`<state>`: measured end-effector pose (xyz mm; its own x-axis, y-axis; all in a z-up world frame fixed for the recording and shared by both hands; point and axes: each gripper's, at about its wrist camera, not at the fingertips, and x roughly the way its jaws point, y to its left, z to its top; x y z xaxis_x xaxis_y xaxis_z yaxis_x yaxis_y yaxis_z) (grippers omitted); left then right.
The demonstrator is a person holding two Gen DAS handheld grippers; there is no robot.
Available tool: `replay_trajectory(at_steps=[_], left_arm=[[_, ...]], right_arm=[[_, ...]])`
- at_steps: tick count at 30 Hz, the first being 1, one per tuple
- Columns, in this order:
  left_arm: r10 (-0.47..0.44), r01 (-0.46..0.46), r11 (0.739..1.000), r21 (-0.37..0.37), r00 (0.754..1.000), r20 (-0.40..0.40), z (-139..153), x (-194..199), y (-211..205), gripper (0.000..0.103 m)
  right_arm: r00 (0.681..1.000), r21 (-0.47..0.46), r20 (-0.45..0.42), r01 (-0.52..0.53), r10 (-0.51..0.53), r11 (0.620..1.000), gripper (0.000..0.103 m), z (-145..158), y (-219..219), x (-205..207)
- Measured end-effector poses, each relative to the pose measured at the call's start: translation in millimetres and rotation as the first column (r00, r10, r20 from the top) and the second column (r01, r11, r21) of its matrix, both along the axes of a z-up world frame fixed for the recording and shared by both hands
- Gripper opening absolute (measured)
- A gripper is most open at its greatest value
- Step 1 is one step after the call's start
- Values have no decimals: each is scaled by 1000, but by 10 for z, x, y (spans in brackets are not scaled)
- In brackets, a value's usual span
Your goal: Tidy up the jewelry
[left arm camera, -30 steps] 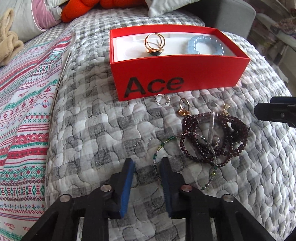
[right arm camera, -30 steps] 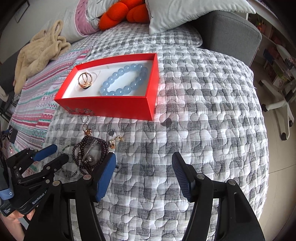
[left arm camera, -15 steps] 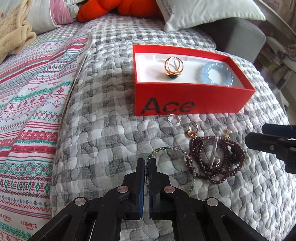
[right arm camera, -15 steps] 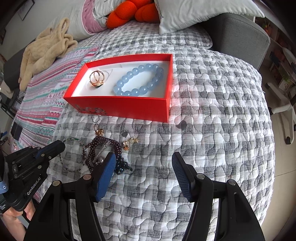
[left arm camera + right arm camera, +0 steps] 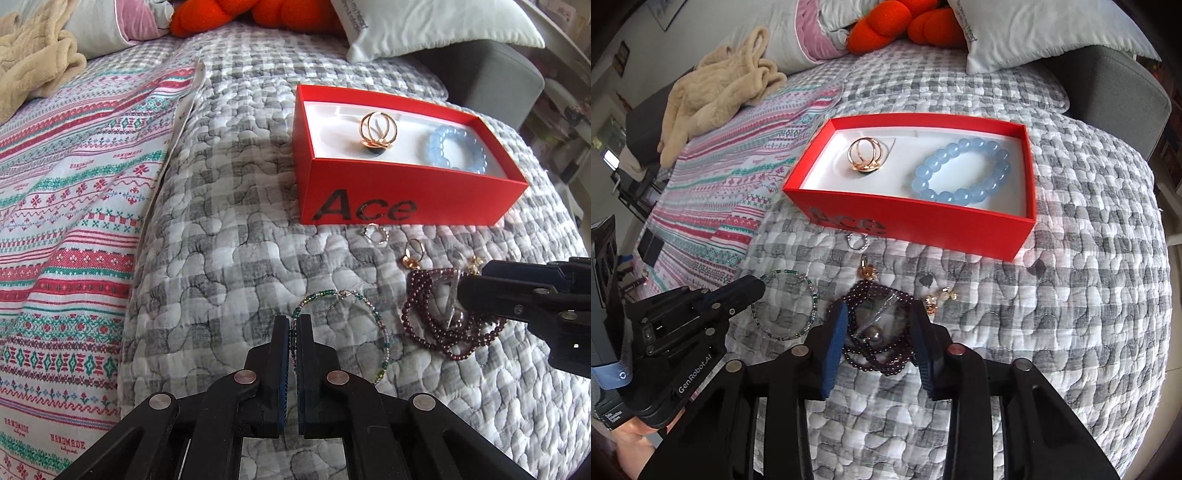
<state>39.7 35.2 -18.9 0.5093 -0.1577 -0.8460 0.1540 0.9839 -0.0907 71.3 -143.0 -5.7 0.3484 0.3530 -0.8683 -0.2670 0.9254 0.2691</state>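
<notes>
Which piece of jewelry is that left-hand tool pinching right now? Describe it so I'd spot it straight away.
Start at the red box on the grey checked quilt; loose jewelry lies in front of its lettered side. The left gripper is shut on the green bead bracelet, the leftmost piece there. It is a thin open loop of tiny green and clear beads, unlike the thick dark maroon bead strands beside it.

1. A grey checked quilt point(image 5: 1071, 277) covers the bed across the middle of the frame.
2. A striped patterned blanket point(image 5: 66, 206) lies at left.
3. A beige fleece point(image 5: 716, 92) sits upper left.
4. An orange cushion point(image 5: 886, 26) and a white pillow point(image 5: 1034, 29) lie along the top.
</notes>
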Motion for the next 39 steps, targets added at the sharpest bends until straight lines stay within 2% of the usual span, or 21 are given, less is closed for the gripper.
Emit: replay_trajectory(at_steps=[12,21,39], left_arm=[[11,-11,1000,-10,1000,-3,12,1,99,0],[13,-13,1000,-13,1000,1,28,7,100,0],[35,-20,992,-123,992,123,424,-14,120,0]], right_arm=[[997,-25,-70,13,-15,1000,24,-236,109,91],[998,-28,-70,7,-9,1000,6,-272,116,128],[1000,60,23,17,-18,998,4,111,-35,63]])
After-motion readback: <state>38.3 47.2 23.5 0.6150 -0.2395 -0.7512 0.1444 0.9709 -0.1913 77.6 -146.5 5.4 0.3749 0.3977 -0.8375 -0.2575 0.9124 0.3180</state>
